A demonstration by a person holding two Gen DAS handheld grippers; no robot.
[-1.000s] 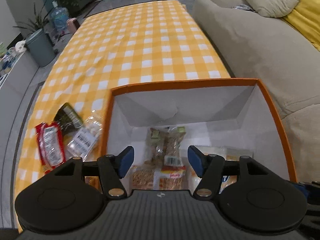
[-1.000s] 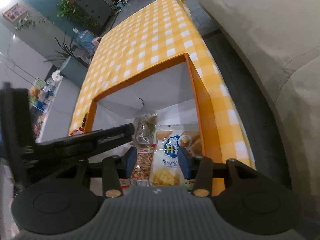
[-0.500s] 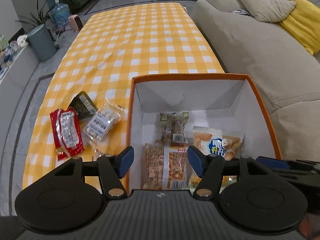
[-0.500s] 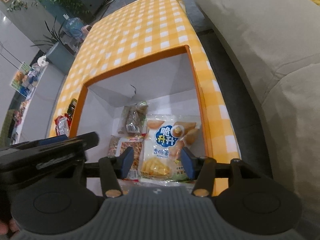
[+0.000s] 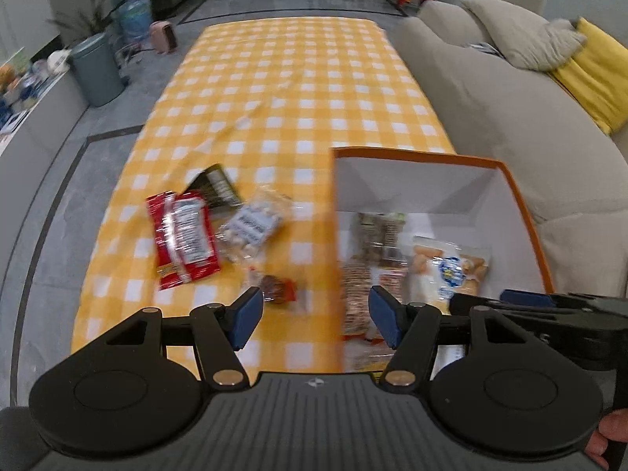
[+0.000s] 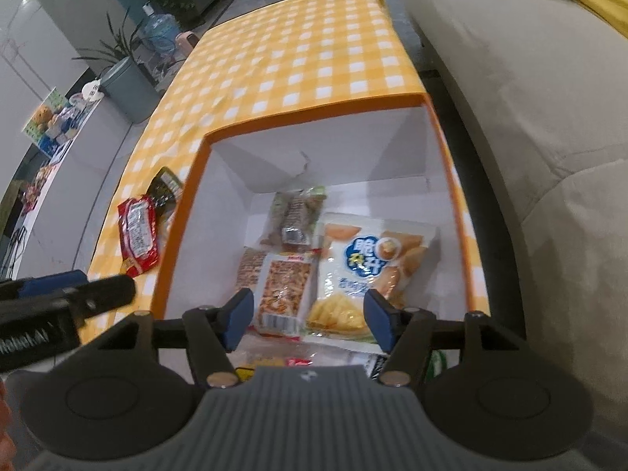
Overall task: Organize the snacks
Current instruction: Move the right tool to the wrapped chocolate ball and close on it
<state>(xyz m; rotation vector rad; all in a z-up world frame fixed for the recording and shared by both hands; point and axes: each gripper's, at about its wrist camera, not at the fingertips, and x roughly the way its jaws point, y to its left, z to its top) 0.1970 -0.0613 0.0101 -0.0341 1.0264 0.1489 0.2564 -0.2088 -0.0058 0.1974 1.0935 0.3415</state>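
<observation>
The left gripper, jaws apart and empty, is nearer the loose packets lying left of the box, the small wrapper just ahead of its left finger (right gripper, also apart, hovers over the box).

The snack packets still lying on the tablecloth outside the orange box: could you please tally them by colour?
Red packet: 1
Dark green-black packet: 1
Clear packet of pale pieces: 1
Small brown-and-red packet: 1
Total: 4 outside the orange box
</observation>
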